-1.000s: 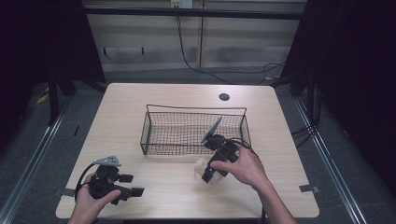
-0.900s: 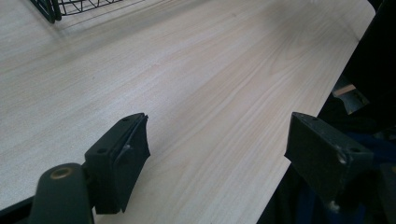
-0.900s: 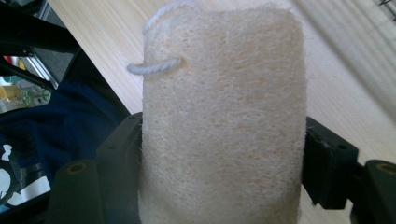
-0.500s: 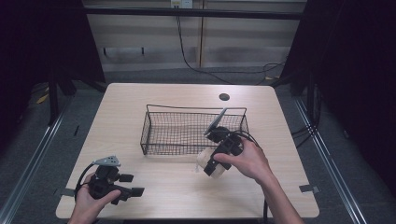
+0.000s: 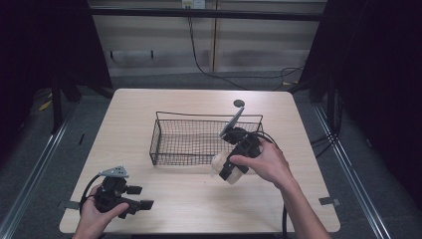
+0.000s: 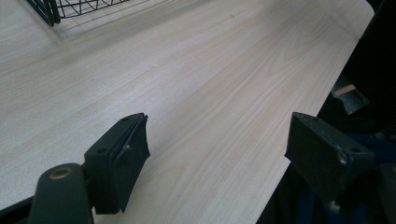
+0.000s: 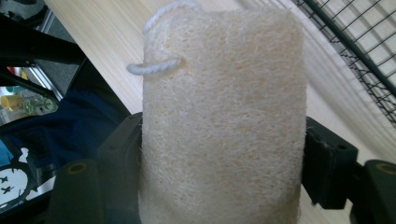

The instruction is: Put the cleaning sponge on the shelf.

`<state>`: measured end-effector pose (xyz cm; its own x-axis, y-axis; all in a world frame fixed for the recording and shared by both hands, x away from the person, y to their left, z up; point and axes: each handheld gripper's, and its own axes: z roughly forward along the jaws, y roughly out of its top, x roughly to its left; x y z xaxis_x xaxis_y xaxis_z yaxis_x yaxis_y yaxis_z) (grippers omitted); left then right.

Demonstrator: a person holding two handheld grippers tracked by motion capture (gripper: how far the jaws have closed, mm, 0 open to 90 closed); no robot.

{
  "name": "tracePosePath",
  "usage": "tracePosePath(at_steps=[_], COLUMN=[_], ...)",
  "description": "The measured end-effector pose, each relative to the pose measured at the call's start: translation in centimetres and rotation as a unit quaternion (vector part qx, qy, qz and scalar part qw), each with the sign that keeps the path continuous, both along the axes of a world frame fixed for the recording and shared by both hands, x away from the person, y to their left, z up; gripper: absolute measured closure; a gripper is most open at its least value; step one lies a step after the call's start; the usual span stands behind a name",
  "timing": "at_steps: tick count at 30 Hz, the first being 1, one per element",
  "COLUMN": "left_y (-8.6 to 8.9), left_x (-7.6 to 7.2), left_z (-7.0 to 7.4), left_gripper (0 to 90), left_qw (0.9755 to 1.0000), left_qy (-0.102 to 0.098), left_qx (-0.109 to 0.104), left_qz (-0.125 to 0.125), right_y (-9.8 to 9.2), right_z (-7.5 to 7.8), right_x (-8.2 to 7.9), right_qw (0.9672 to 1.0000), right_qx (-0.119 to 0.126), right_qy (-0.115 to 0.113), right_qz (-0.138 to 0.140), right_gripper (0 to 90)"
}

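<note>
Right gripper (image 5: 230, 170) clamps a pale loofah pad (image 7: 222, 116) centre frame, just below the wire basket (image 5: 164, 144) (cord loop at its top). Left gripper (image 6: 224, 158), jaws spread and empty, sits lower left. The person should probably lift clear of the near rim before releasing inside.

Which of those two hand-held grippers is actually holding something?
The right hand-held gripper, just in front of the wire basket: its jaws clamp a pale loofah sponge. The left hand-held gripper, near the table's front corner, gapes open with nothing between.
</note>
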<state>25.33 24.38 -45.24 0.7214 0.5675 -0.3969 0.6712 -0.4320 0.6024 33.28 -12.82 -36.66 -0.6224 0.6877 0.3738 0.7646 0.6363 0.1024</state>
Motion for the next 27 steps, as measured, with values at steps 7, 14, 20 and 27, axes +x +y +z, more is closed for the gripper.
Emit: tracePosePath(at_steps=[7, 14, 20, 27], left_y=[0.0, 0.0, 0.0, 0.0], left_x=[0.0, 0.0, 0.0, 0.0], left_z=[0.0, 0.0, 0.0, 0.0], left_gripper=[20.6, 20.6, 20.7, 20.7], left_qw=[1.0000, 1.0000, 1.0000, 1.0000], left_qy=[0.002, 0.000, 0.001, 0.001], left_qx=[-0.001, 0.000, -0.001, -0.001], left_qz=[-0.004, -0.002, -0.001, -0.001], right_y=[0.2, 0.1, -0.1, -0.9], right_z=[0.7, 1.4, 1.5, 1.3], right_x=[1.0, 2.0, 2.7, 3.8], right_qw=[0.9999, 0.9997, 0.9995, 0.9978], right_qx=[-0.007, -0.010, -0.004, 0.006], right_qy=[-0.005, -0.006, -0.007, -0.011], right_qz=[-0.011, -0.020, -0.030, -0.065], right_gripper=[25.8, 25.9, 25.9, 25.9])
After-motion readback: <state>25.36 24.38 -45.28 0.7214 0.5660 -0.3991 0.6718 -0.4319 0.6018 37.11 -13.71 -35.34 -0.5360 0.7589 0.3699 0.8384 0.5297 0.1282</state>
